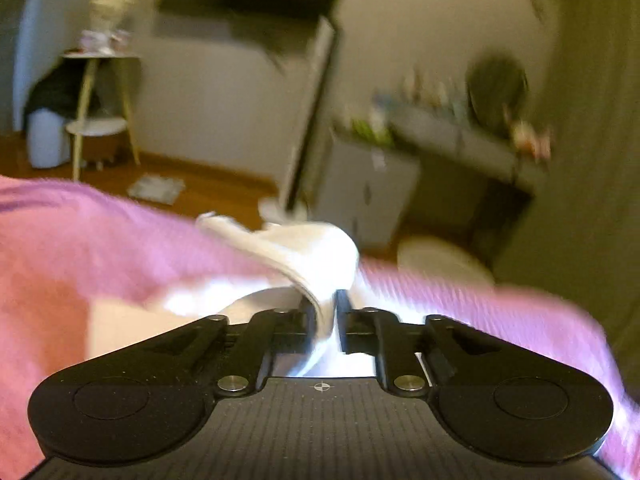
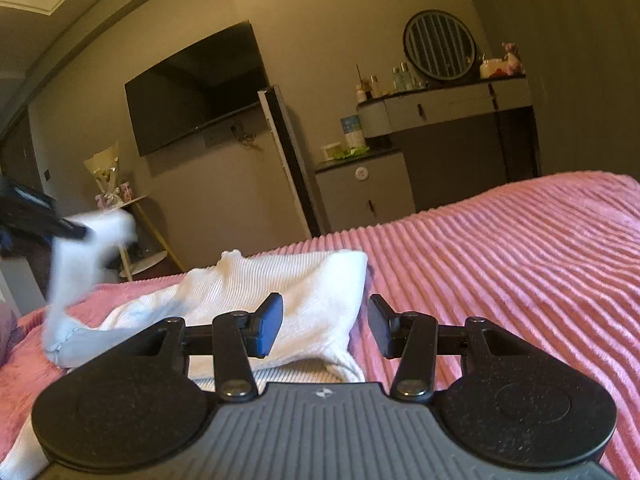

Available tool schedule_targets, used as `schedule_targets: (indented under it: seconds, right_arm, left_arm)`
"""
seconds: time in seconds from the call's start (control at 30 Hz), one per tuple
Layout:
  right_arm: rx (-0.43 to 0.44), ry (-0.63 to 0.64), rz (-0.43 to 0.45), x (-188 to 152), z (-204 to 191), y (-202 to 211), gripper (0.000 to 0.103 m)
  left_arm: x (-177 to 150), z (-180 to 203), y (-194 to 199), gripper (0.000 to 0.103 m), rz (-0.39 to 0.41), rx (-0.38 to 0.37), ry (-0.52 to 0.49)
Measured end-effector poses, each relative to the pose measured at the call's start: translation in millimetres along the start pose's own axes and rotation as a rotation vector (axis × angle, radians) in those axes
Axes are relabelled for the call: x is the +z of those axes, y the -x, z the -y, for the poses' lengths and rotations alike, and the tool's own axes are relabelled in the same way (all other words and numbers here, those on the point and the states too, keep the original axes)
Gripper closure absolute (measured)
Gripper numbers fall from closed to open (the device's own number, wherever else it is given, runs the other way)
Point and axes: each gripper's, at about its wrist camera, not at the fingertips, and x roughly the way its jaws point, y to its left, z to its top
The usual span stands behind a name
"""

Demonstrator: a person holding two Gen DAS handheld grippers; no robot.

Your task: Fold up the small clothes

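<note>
In the left wrist view, the left gripper (image 1: 325, 316) has its black fingers pinched together on a fold of the white ribbed knit sock (image 1: 316, 256); the cloth rises out of the narrow gap between the pads and arches up and away to the left, blurred. Under and beyond it spreads the pink ribbed plush bedspread (image 1: 80, 240).

In the right wrist view, the right gripper (image 2: 325, 326) stands with its fingers spread apart and holds nothing. A second white ribbed sock (image 2: 304, 292) lies flat on the bedspread (image 2: 500, 248) directly ahead, its cloth passing under the left finger (image 2: 267, 326) and filling most of the gap, its right border just short of the right pad. Farther left, the left gripper (image 2: 74, 232) lifts the pinched sock (image 2: 80, 256) clear of the bedspread near its far edge, the lower end trailing down to the cover. Beyond the bed stand a grey dressing table (image 2: 444, 106) and a wall-mounted black television (image 2: 196, 92).
</note>
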Motion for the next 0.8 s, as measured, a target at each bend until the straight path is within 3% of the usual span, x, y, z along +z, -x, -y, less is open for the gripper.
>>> schedule_targets:
  seconds: [0.07, 0.17, 0.23, 0.33, 0.37, 0.5, 0.57, 0.67, 0.8]
  right_arm:
    - [0.009, -0.006, -0.017, -1.2, 2.2, -1.4, 0.057]
    - [0.037, -0.038, -0.039, -0.7, 5.2, -3.4, 0.057]
    - [0.061, -0.056, -0.053, -1.4, 5.6, -5.2, 0.057]
    - [0.099, -0.047, -0.095, -5.7, -3.2, -9.6, 0.057]
    - [0.116, -0.036, -0.111, -7.5, -7.4, -11.1, 0.057]
    - [0.141, -0.001, -0.187, -12.8, -27.8, -15.9, 0.065]
    - [0.13, 0.011, -0.225, -9.3, -43.7, -20.9, 0.067]
    - [0.169, 0.052, -0.258, 3.1, -81.1, -36.0, 0.068]
    - [0.201, 0.026, -0.351, 21.9, -131.9, -94.0, 0.066]
  left_arm:
    - [-23.3, 17.5, -16.3, 0.063, -0.129, -0.01, -0.02]
    - [-54.6, 14.8, -8.7, 0.057, -0.208, 0.012, 0.006]
    - [-68.9, 1.3, 4.6, 0.048, -0.204, 0.103, -0.003]
    - [-88.6, -22.5, 26.2, 0.038, -0.169, 0.298, -0.031]
    - [-96.1, -34.5, 31.5, 0.035, -0.157, 0.363, -0.016]
    - [-115.8, -77.0, 35.1, 0.035, -0.13, 0.494, 0.121]
    - [-124.3, -85.8, 31.0, 0.035, -0.144, 0.506, 0.169]
    - [-123.1, -83.6, 27.2, 0.035, -0.132, 0.53, 0.123]
    - [-129.3, -80.5, 32.8, 0.032, -0.143, 0.477, 0.14]
